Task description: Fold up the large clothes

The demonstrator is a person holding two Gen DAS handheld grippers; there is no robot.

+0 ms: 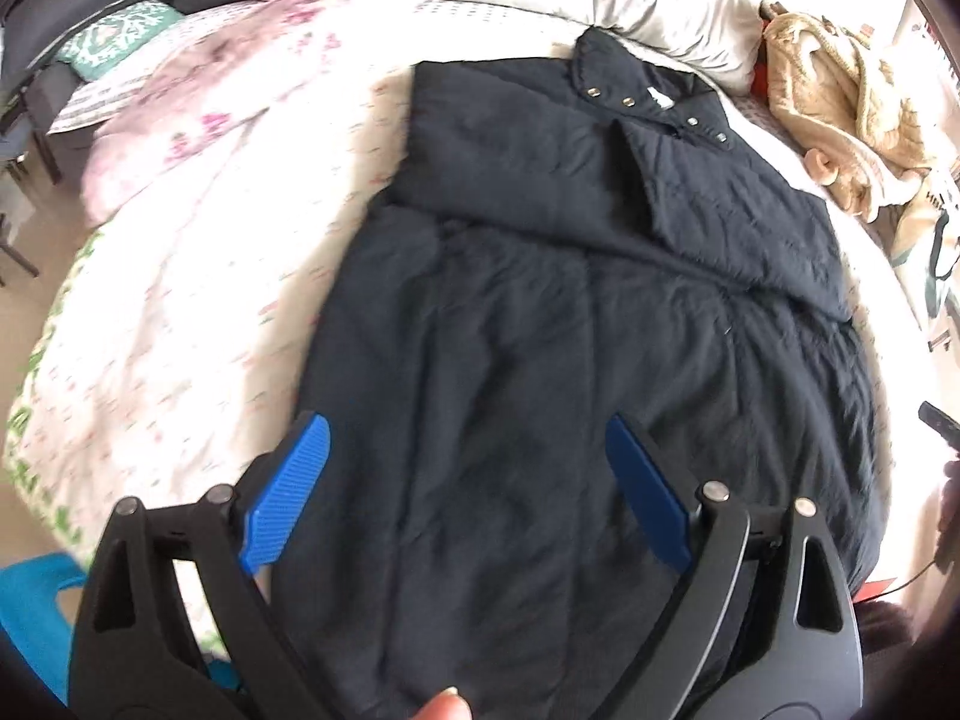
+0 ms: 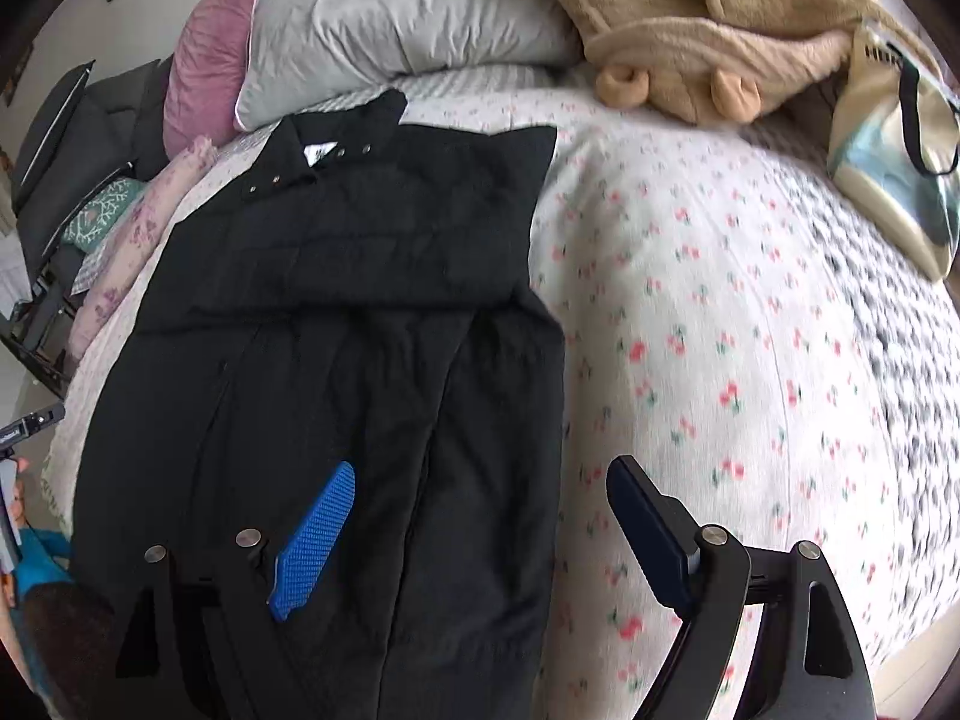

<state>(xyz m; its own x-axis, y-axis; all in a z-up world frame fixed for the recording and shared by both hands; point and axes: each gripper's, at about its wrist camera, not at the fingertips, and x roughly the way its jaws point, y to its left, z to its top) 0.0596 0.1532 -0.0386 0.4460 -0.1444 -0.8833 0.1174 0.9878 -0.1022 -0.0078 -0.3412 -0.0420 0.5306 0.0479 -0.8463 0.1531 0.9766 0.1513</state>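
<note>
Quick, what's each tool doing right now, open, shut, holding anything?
Left tool: open, holding nothing, above the coat.
Right tool: open, holding nothing, over the coat's edge.

A bed [image 2: 720, 312] covered by a white floral spread fills both views. At its head a grey pillow [image 2: 384, 18] is laid, with a pink cushion [image 2: 207, 54] just left of the pillow and a tan fleece blanket [image 2: 720, 24] heaped to its right. A pale bag [image 2: 888, 138] is set right of the blanket. A dark chair [image 1: 72, 18] is seen left of the bed. The spread is brightly daylit.
</note>
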